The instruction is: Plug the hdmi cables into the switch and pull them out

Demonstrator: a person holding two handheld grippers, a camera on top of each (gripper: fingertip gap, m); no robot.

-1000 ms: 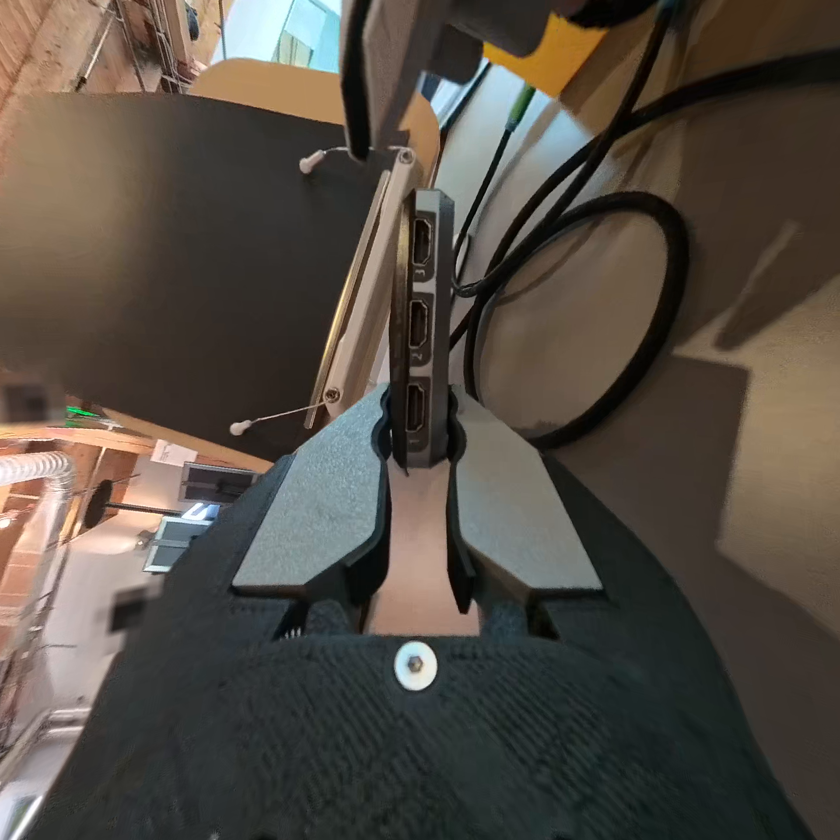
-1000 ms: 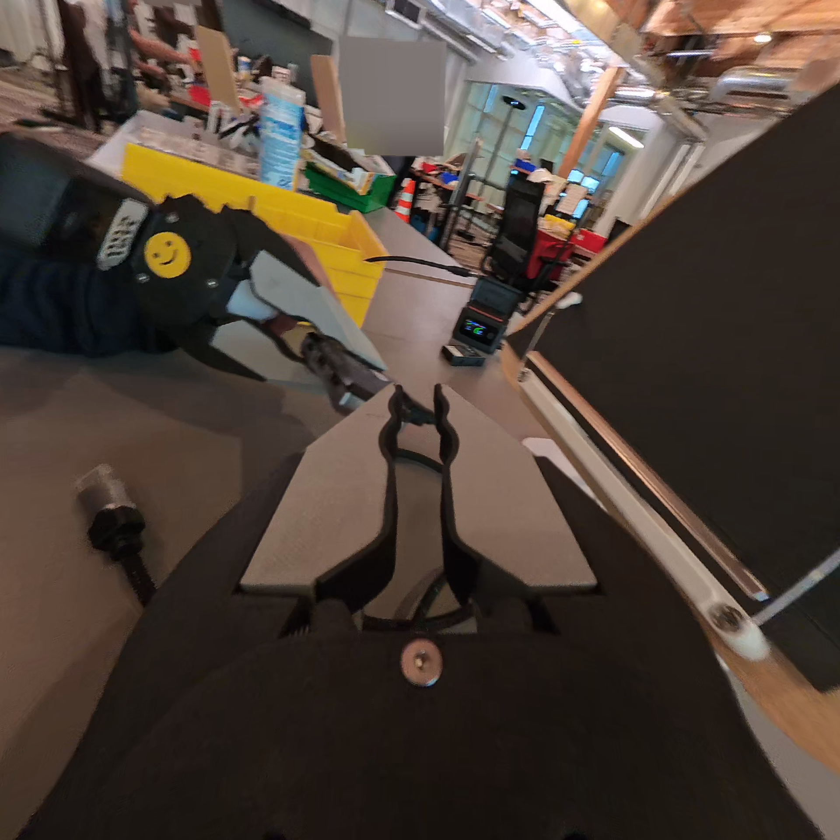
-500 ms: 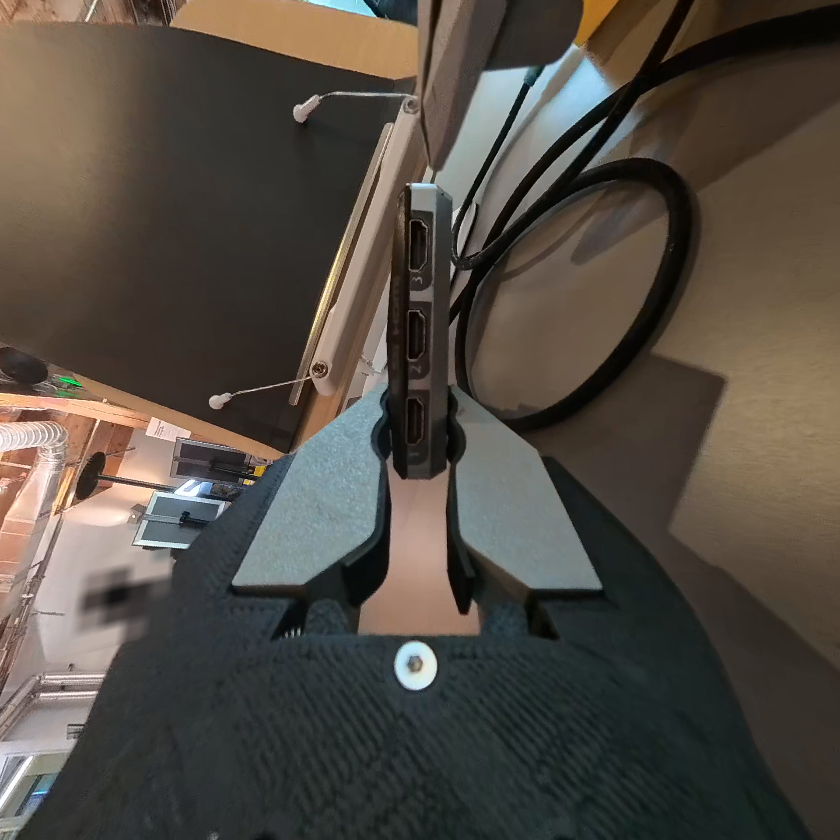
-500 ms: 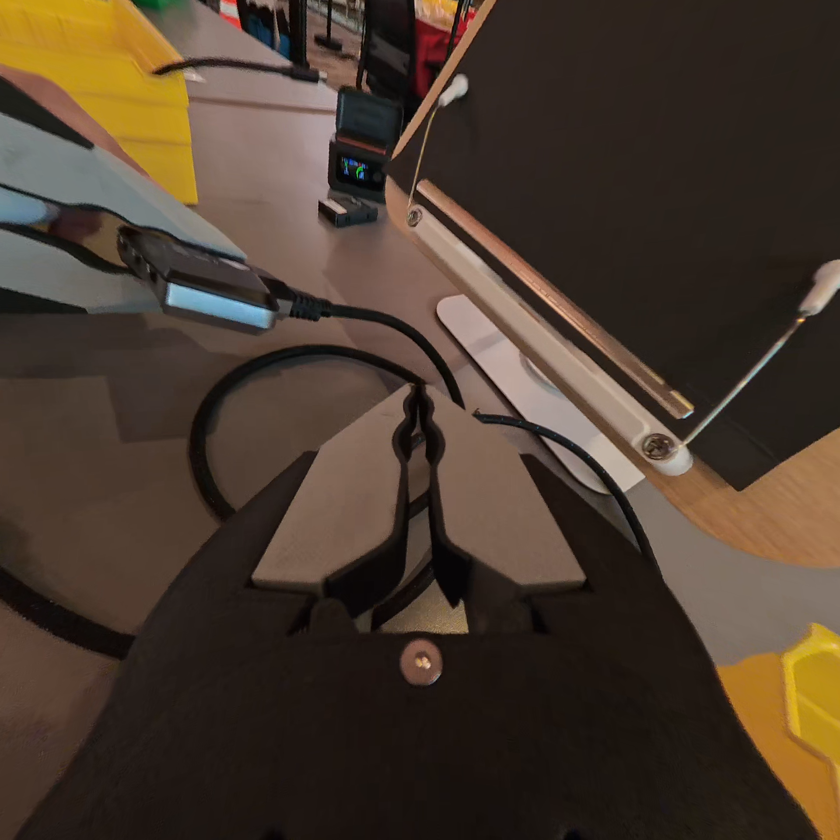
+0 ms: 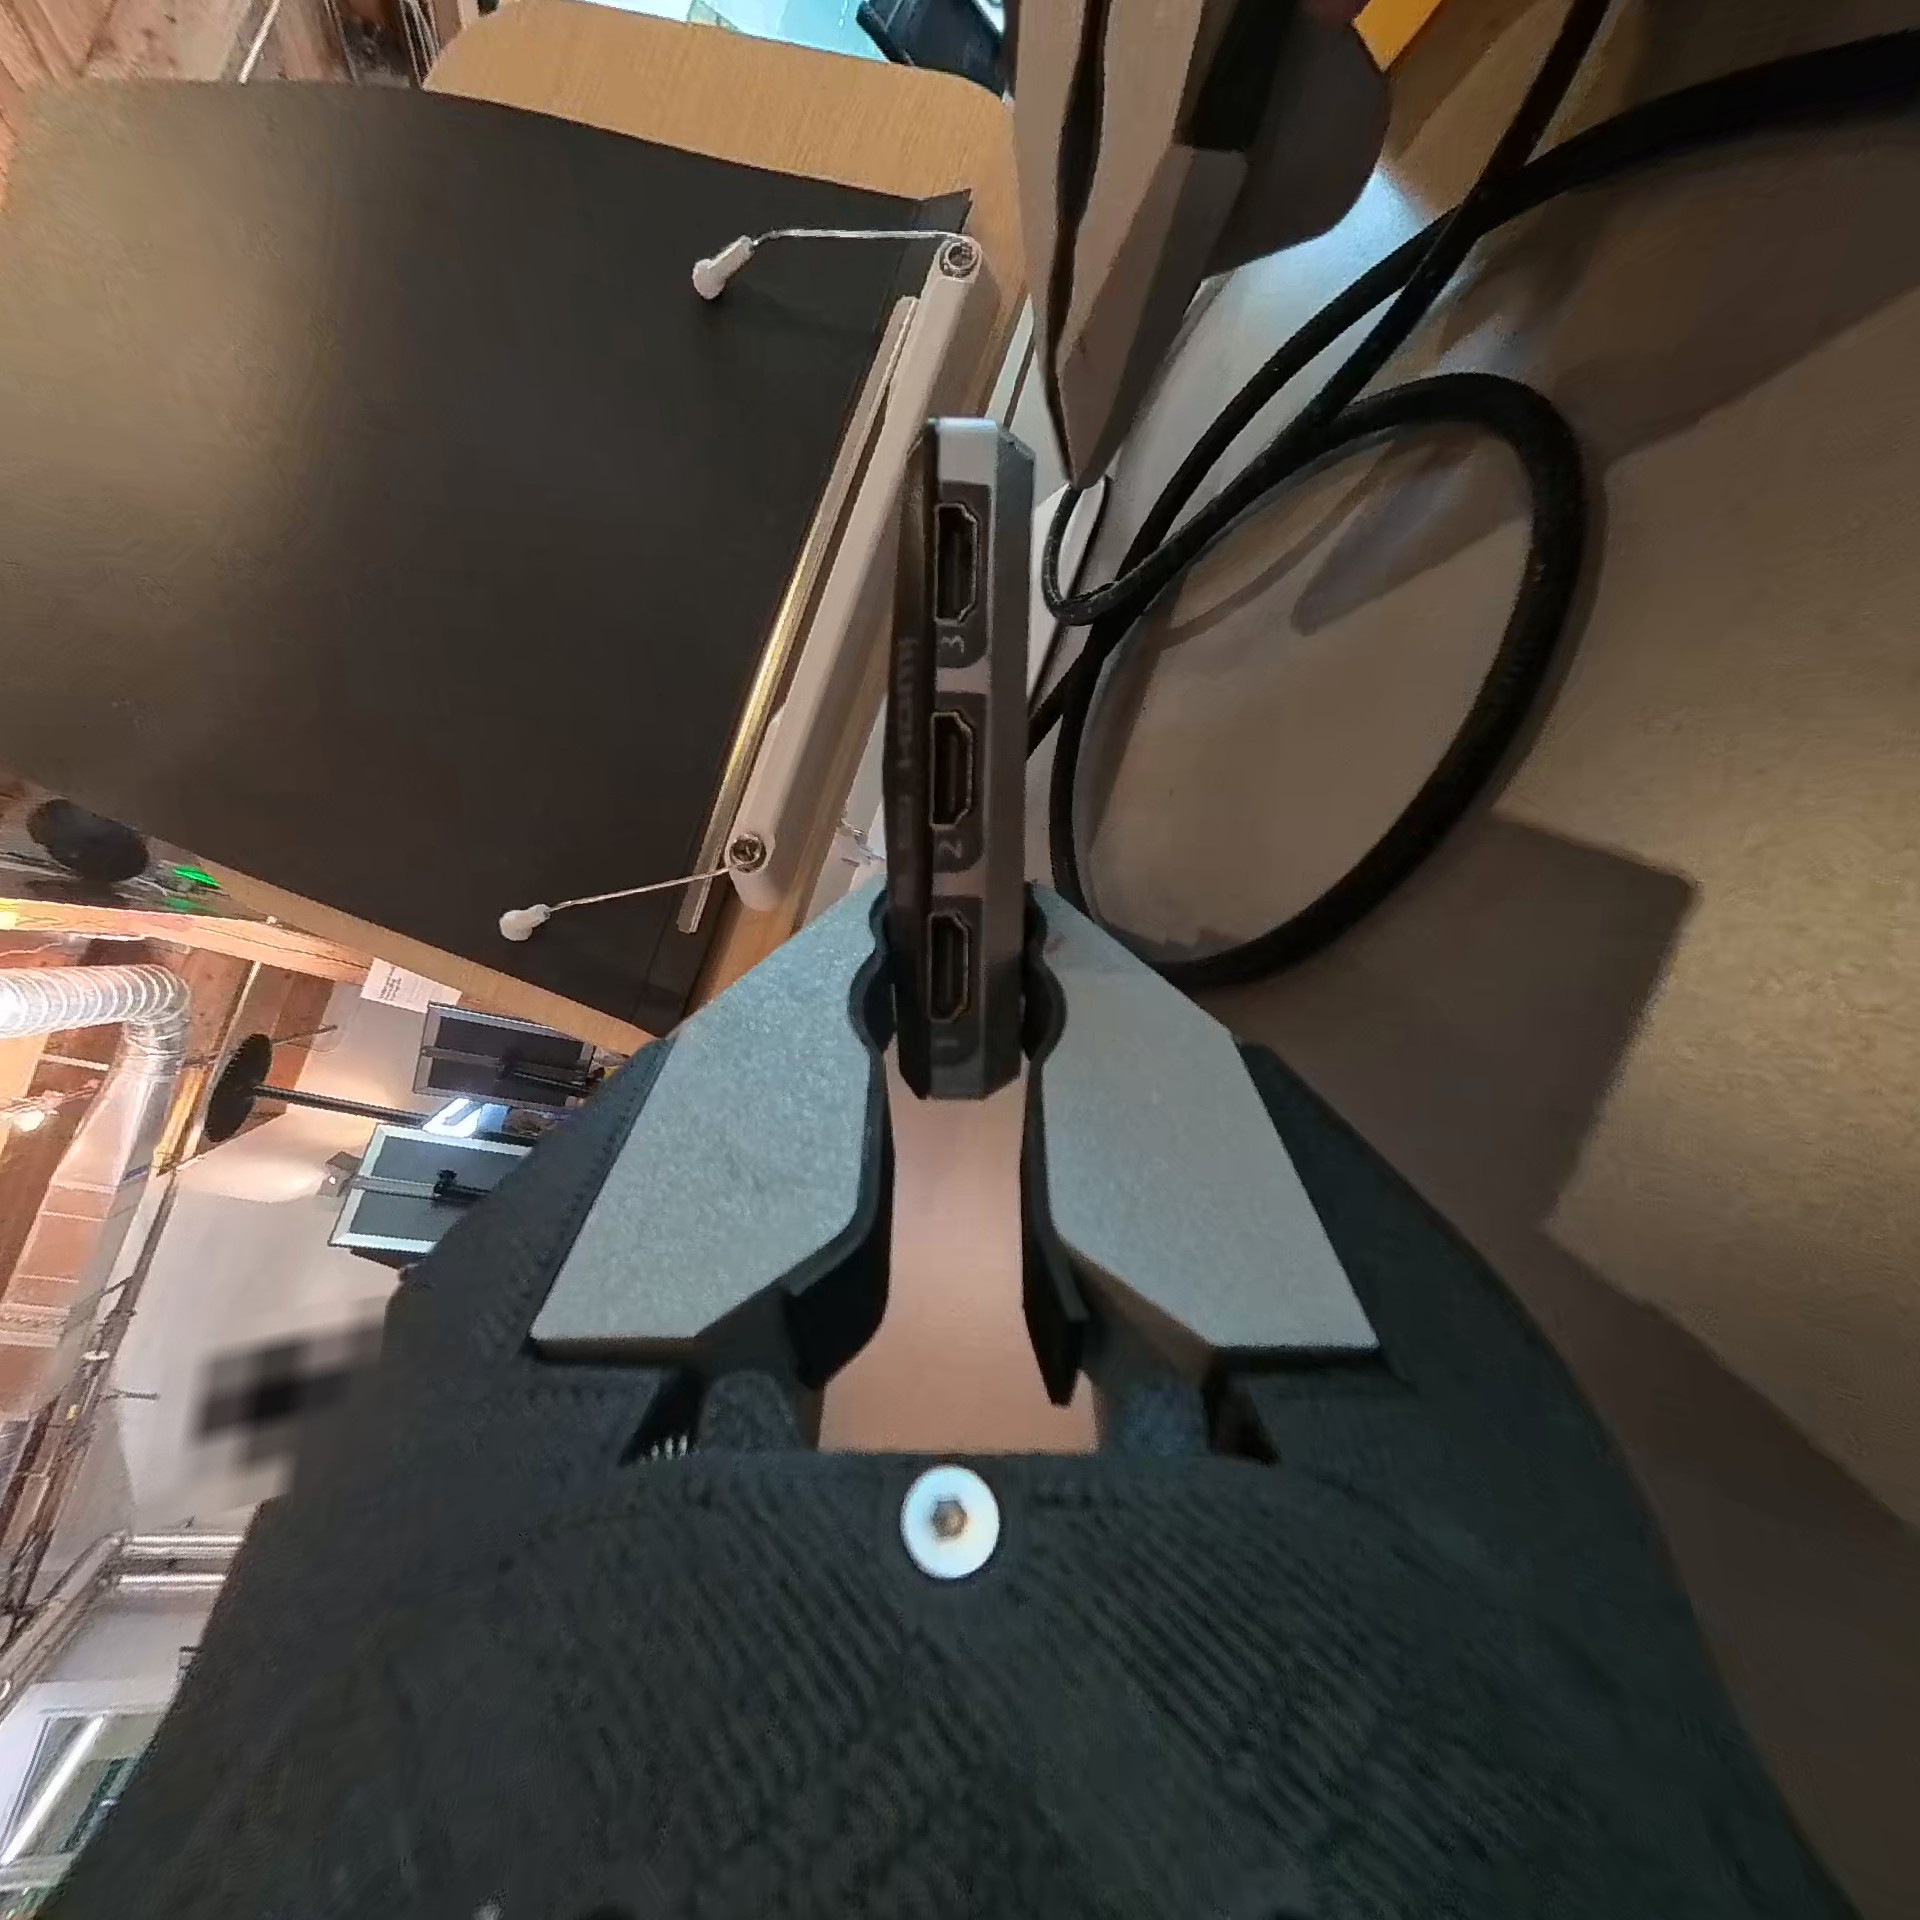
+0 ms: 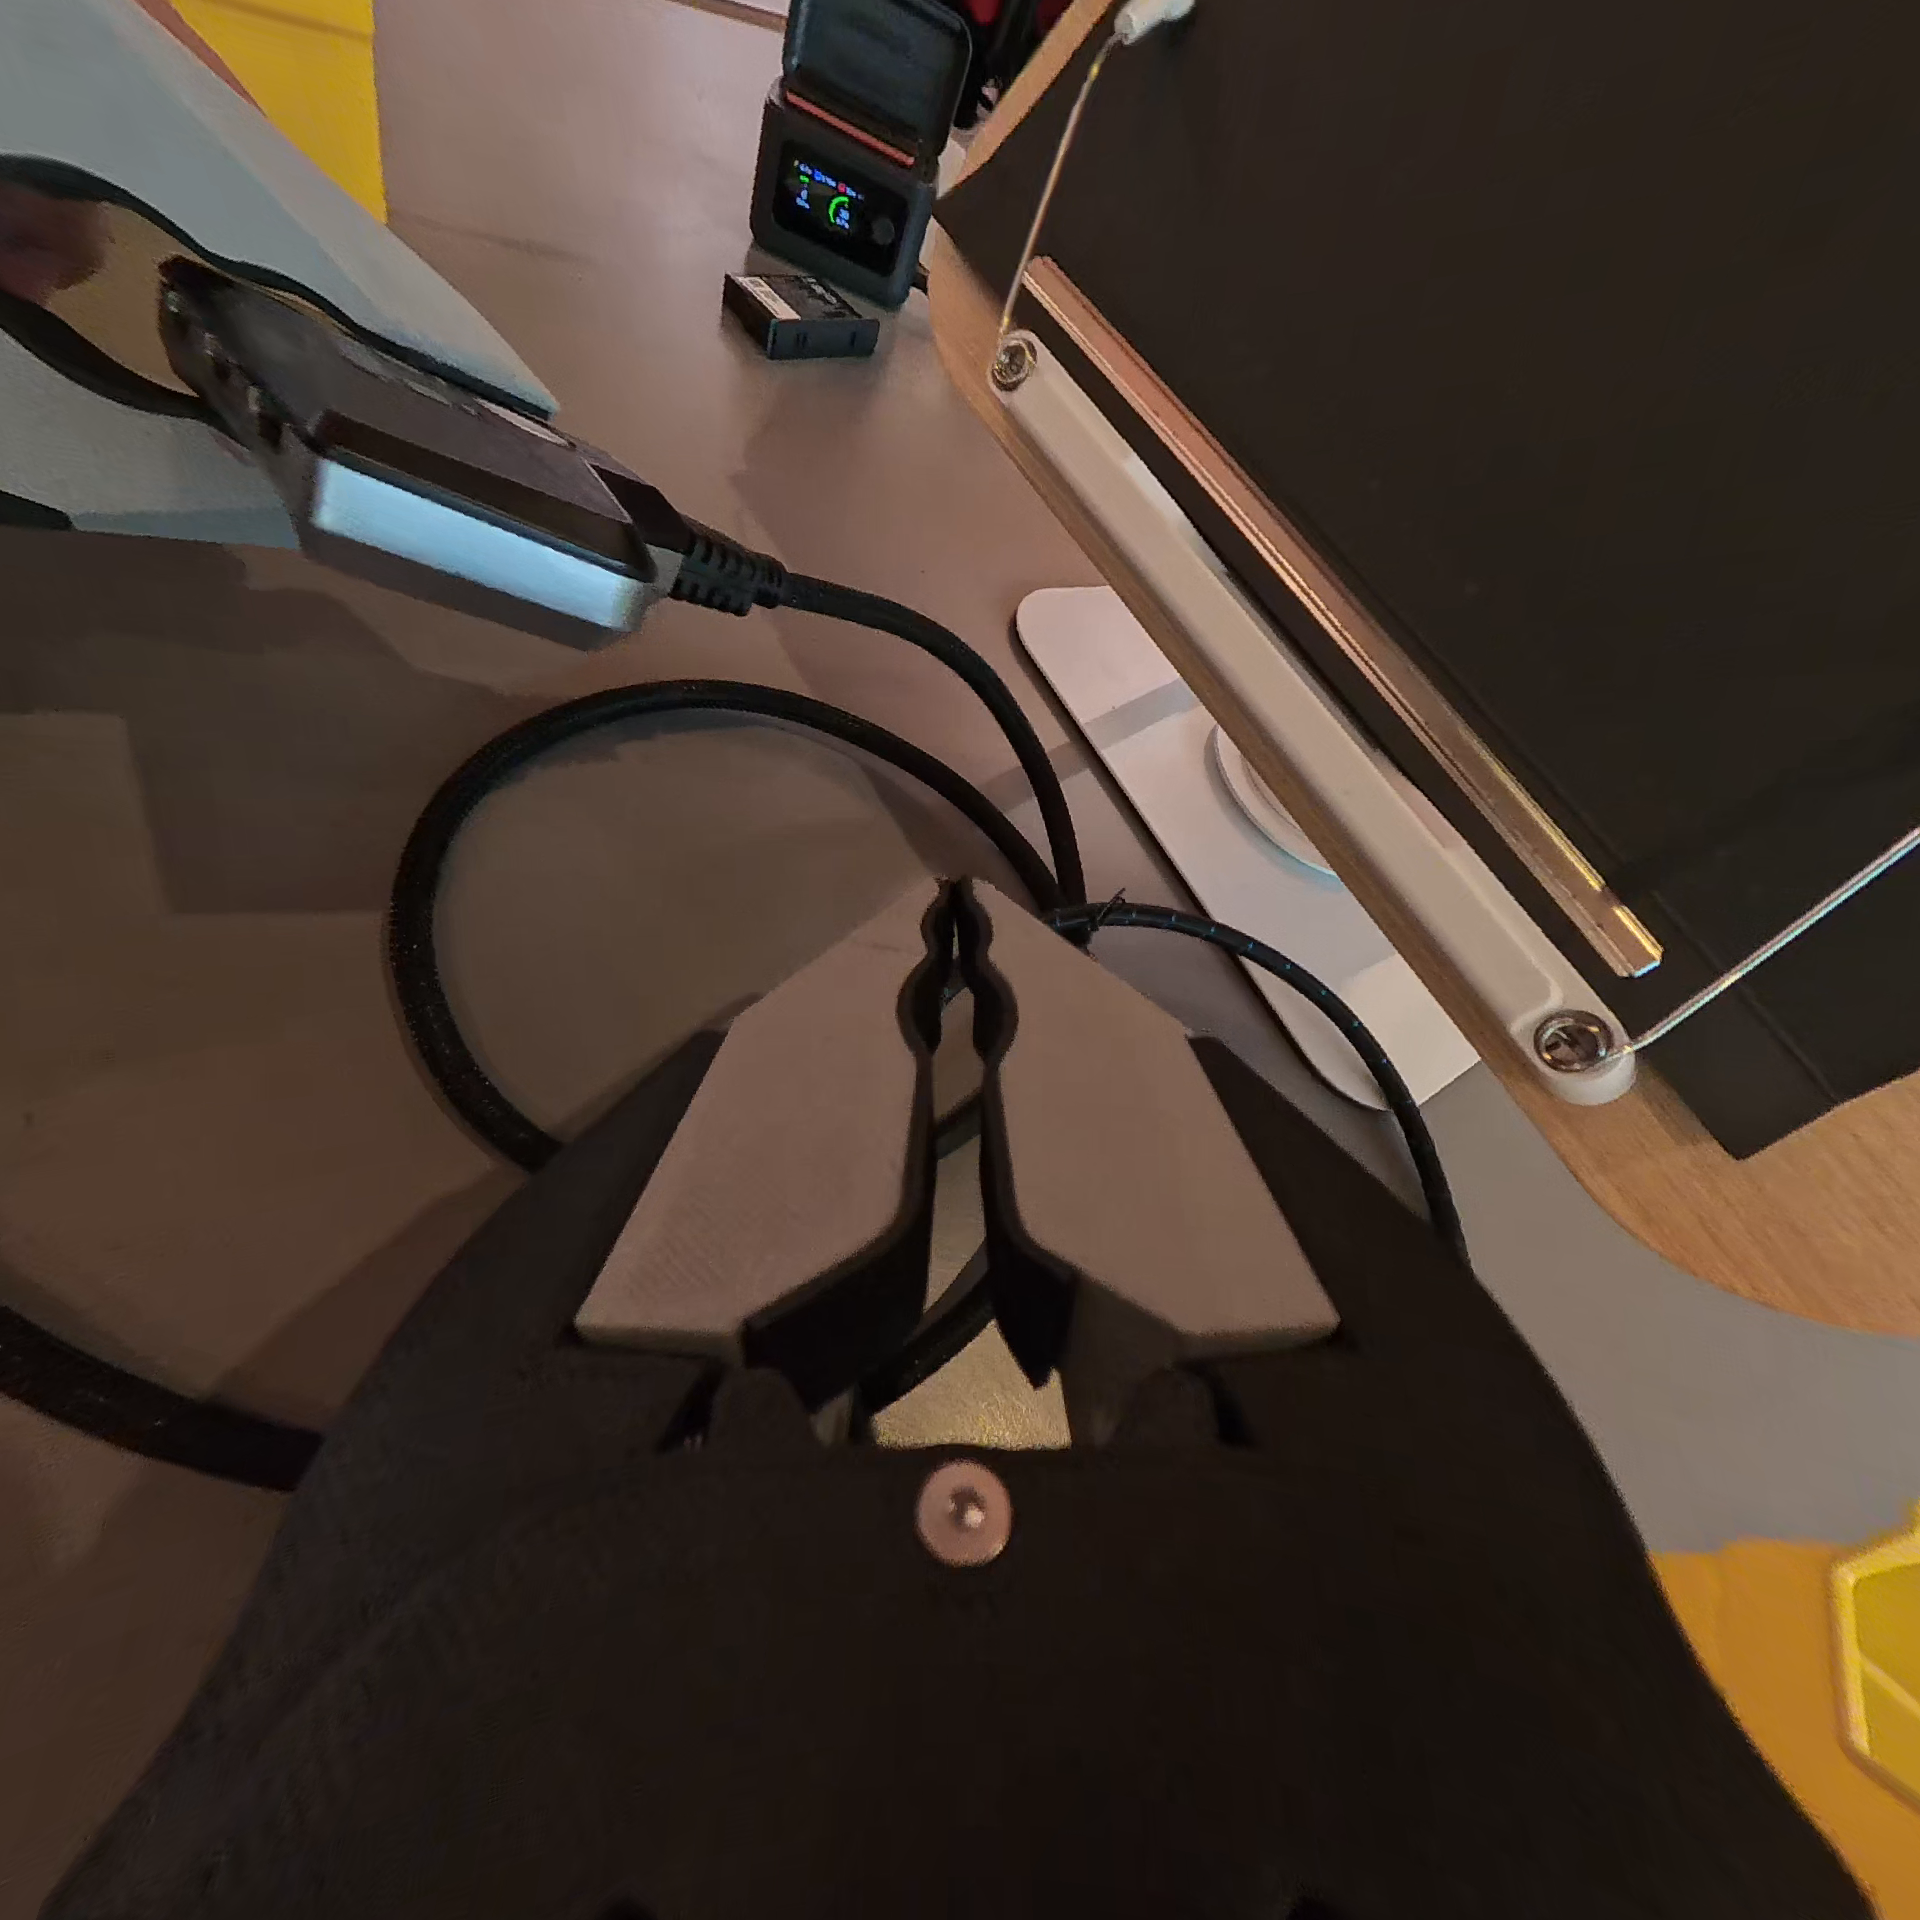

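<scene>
My left gripper is shut on the lower end of the HDMI switch, a slim grey box held on edge above the table. Its three ports face me and all are empty. In the right wrist view the switch sits at upper left, held in the left gripper, with its own black lead running out to the right. My right gripper is shut low over the table, its tips beside a thin black cable; nothing shows between them. A thick braided HDMI cable loops on the table under it.
A black panel on a wooden stand rises at right over a white base plate. A small device with a lit screen and a small black block stand behind. A yellow bin is at lower right. My hands' fingertips stand some 11 cm from each other. The right tips stand about 15 cm off the white base plate.
My right gripper has dropped from beside the switch to the cables on the table, and its jaws have closed. My left gripper has held the switch almost still.
</scene>
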